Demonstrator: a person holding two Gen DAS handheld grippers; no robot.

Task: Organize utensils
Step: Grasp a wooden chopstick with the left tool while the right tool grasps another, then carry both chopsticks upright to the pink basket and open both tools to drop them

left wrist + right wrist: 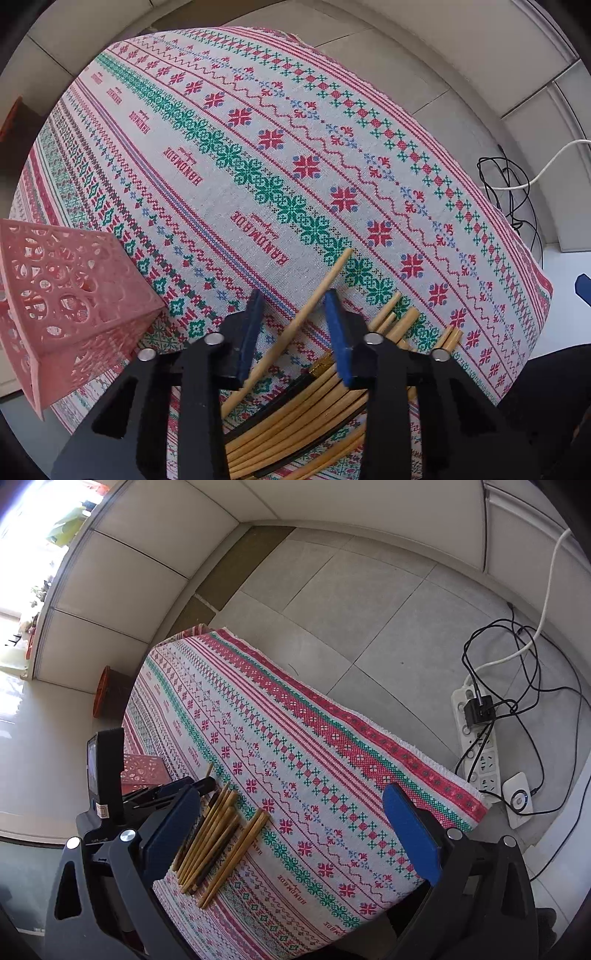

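A pile of bamboo chopsticks [295, 424] with a few dark ones lies on the patterned cloth [258, 147]. My left gripper [293, 325] points straight down over the pile's end. One bamboo chopstick [317, 291] runs slantwise between its blue pads, and cloth shows on both sides of it. A pink perforated basket [62, 302] stands just to the left. In the right wrist view the same pile [214, 838] sits near the left finger of my right gripper [293, 832]. That gripper hangs wide open above the cloth [314, 775] with nothing between its fingers. The basket [142, 770] shows behind it.
The cloth-covered table ends close on the right, with grey floor tiles beyond. A white power strip [476, 738] with black and white cables [524, 657] lies on the floor. A dark object with an orange rim [107, 694] stands beyond the table's far corner.
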